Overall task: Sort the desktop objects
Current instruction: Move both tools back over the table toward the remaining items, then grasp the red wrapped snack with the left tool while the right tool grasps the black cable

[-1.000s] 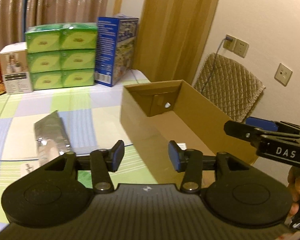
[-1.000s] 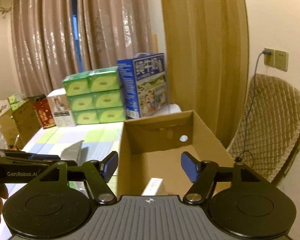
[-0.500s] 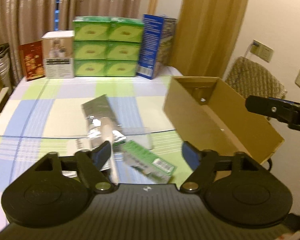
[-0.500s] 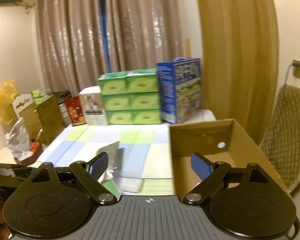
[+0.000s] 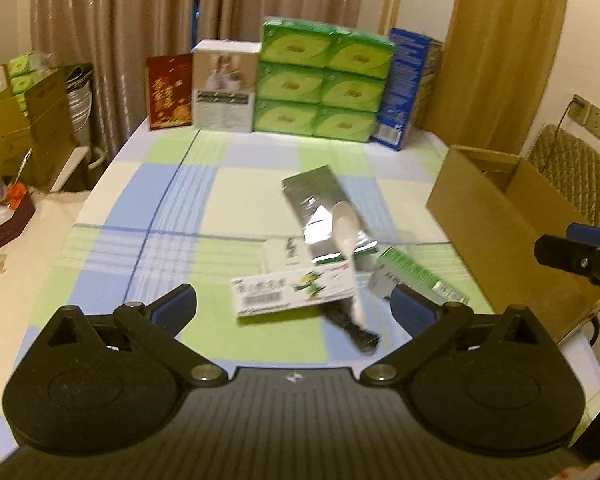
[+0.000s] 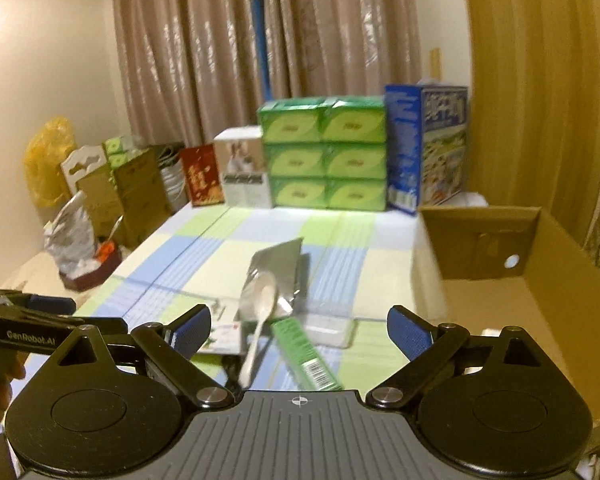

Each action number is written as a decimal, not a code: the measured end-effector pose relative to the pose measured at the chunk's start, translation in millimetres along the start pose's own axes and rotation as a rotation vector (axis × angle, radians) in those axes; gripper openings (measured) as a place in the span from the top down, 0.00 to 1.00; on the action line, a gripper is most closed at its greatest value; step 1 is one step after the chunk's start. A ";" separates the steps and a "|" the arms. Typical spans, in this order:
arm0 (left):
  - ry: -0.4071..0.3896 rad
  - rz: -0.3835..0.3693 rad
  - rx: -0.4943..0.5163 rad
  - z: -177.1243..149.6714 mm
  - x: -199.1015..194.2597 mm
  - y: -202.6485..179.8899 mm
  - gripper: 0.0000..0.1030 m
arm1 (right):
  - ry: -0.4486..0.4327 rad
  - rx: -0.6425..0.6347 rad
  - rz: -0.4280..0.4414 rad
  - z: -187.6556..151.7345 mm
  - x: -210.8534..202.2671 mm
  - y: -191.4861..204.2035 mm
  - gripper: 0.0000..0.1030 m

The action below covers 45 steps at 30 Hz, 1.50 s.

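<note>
Both claws empty, jaws wide: left gripper (image 5: 293,305), right gripper (image 6: 299,329). Pile mid-table: spoon (image 5: 347,236) lying across foil bag (image 5: 320,204), white carton (image 5: 292,291), green box (image 5: 416,276). Box (image 5: 504,220) at right edge. Suggest lifting spoon first, it's on top

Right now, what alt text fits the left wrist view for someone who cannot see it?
The open left hand-held gripper hovers empty over a checked tablecloth, above a pile of a white spoon, silver pouch, white printed box and green box. An open cardboard box stands at right.
</note>
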<state>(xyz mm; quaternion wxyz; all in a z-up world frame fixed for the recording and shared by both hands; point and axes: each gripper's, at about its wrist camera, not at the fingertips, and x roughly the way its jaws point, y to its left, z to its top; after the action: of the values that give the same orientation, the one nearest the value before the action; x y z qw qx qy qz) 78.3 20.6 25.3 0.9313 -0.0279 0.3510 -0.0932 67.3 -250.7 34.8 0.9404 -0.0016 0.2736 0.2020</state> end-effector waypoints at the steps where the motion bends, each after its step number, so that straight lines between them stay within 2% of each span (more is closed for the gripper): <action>1: 0.007 0.005 0.001 -3.1 0.4 2.9 0.01 | 0.005 -0.008 0.008 -3.4 3.2 3.3 0.10; 4: 0.038 0.014 0.028 -14.7 1.0 9.0 0.01 | 0.018 -0.042 0.029 -14.3 14.9 11.9 0.10; 9: 0.110 -0.030 0.157 -38.0 8.7 12.4 0.01 | 0.075 -0.073 0.053 -32.9 36.8 16.1 0.10; 15: 0.208 -0.028 0.145 -70.7 22.0 22.0 0.02 | 0.122 -0.083 0.038 -44.5 52.3 9.4 0.10; 20: 0.214 -0.029 0.195 -84.7 32.1 4.5 0.03 | 0.170 -0.069 0.030 -52.0 61.6 2.6 0.10; 23: 0.213 -0.032 0.192 -87.3 39.9 -1.8 0.05 | 0.197 -0.080 0.026 -55.3 68.1 -0.4 0.10; 29: 0.230 -0.021 0.176 -91.0 53.8 -3.4 0.17 | 0.226 -0.064 0.028 -58.6 73.6 -4.9 0.10; 36: 0.248 -0.012 0.165 -93.5 61.8 1.3 0.32 | 0.233 -0.057 0.084 -57.7 75.0 6.0 0.11; 41: 0.249 0.003 0.174 -94.7 62.5 0.8 0.34 | 0.254 -0.080 0.125 -59.6 80.2 17.3 0.11; 45: 0.242 0.011 0.164 -91.9 63.6 3.6 0.44 | 0.259 -0.096 0.141 -60.3 87.0 24.4 0.11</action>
<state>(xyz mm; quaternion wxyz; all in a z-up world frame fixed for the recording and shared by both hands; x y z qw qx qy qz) 65.1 13.1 -85.5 0.8819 0.0616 0.4520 -0.1193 94.0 -202.1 -58.7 0.8795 -0.0536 0.3822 0.2783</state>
